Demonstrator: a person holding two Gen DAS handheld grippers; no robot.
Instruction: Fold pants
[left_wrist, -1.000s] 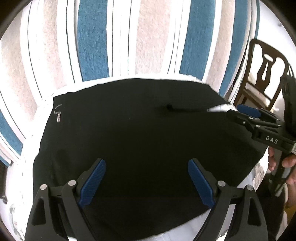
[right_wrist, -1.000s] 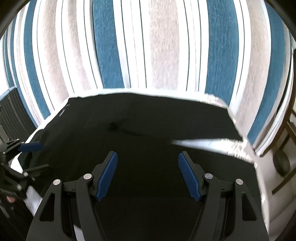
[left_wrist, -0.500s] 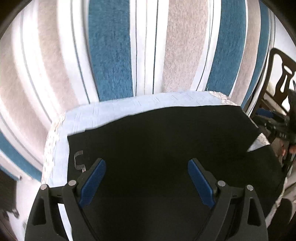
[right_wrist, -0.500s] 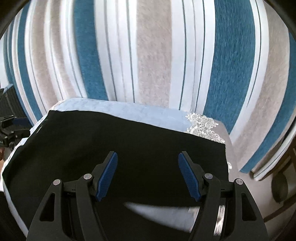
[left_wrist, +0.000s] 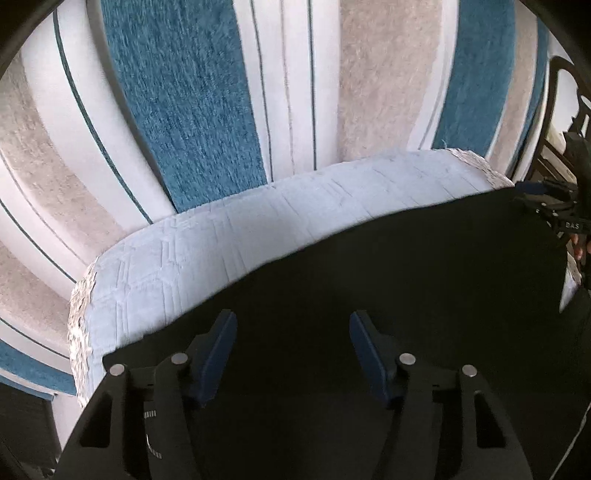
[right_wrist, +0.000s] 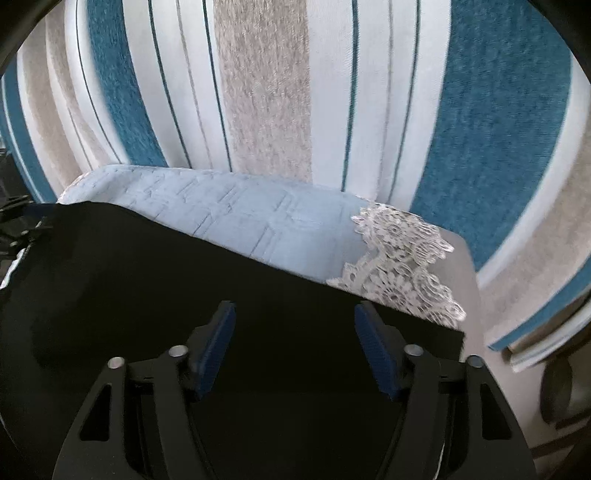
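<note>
The black pants (left_wrist: 388, 280) lie flat on a small table with a pale blue quilted cloth (left_wrist: 229, 243); they also fill the lower part of the right wrist view (right_wrist: 184, 280). My left gripper (left_wrist: 293, 328) is open and empty, just above the pants near their far left corner. My right gripper (right_wrist: 295, 321) is open and empty, above the pants near their far right edge. The right gripper also shows at the right edge of the left wrist view (left_wrist: 554, 210), and the left gripper at the left edge of the right wrist view (right_wrist: 22, 221).
A striped blue, beige and white rug (right_wrist: 266, 92) covers the floor beyond the table. White lace trim (right_wrist: 402, 266) hangs at the table's right corner. A dark wooden chair (left_wrist: 565, 110) stands at the right. A dark round object (right_wrist: 557, 387) sits on the floor.
Both grippers have pulled back toward the near side, so more blue cloth shows beyond the pants. The jaws of both have narrowed a little but stay open.
</note>
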